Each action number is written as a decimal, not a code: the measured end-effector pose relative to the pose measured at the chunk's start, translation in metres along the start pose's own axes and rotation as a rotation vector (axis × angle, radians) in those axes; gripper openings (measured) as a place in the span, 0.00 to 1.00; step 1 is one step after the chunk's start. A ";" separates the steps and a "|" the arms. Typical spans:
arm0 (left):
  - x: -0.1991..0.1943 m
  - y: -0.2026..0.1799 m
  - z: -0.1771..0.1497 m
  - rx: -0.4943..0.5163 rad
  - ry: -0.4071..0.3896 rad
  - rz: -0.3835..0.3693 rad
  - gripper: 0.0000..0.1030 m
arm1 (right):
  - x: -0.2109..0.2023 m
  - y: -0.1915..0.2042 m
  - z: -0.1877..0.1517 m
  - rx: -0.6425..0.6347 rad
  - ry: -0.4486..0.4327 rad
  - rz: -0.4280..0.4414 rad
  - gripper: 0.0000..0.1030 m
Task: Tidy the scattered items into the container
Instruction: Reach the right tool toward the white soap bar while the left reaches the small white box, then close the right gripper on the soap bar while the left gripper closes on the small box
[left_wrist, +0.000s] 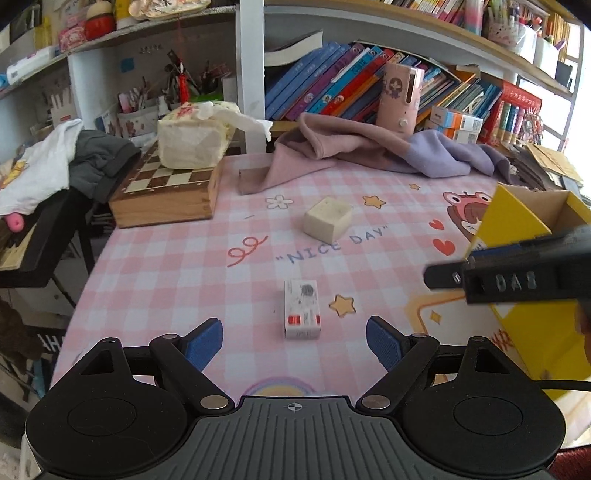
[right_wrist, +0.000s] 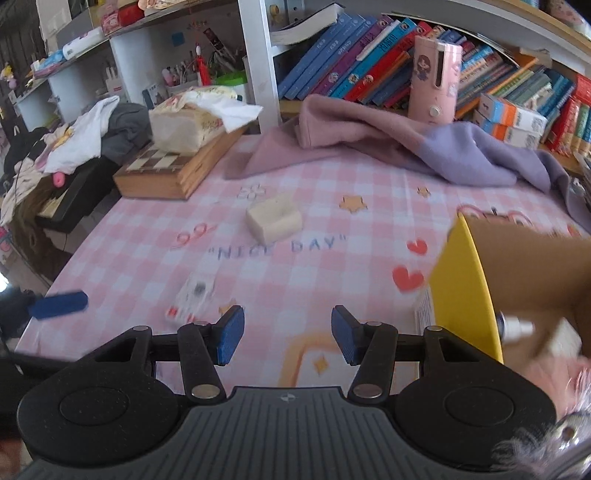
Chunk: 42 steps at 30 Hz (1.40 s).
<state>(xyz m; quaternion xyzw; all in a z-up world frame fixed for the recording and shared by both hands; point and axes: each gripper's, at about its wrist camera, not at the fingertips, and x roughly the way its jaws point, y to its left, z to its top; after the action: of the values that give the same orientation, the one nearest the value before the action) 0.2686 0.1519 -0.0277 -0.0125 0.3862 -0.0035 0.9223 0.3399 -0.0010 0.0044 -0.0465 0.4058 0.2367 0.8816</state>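
Left gripper (left_wrist: 294, 343) released, right gripper (right_wrist: 287, 336) parted and empty: straddle small white carton (left_wrist: 301, 309) squarely, then clench before lifting rightward to yellow box (left_wrist: 517, 218).

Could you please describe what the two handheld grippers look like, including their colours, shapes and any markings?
Both the left gripper and the right gripper match: black linkage arms with silver pivot pins, two round black housings, a ribbed grey centre plate with a small crosshair mark, and blue textured pads on the fingers. Seen from the left wrist, the right gripper's black side carries raised letters, and a black cable trails beneath it.
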 end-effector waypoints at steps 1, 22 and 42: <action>0.006 0.000 0.002 0.002 0.004 -0.004 0.81 | 0.005 0.001 0.006 -0.006 -0.001 0.003 0.49; 0.082 -0.005 0.014 -0.005 0.088 -0.017 0.28 | 0.142 0.016 0.085 -0.196 0.099 -0.004 0.72; 0.035 0.014 0.018 -0.100 0.015 -0.062 0.27 | 0.153 0.014 0.093 -0.212 0.136 0.054 0.48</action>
<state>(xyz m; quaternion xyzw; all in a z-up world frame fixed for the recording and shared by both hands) 0.3060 0.1662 -0.0402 -0.0707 0.3923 -0.0128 0.9171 0.4838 0.0950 -0.0453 -0.1445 0.4386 0.2982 0.8354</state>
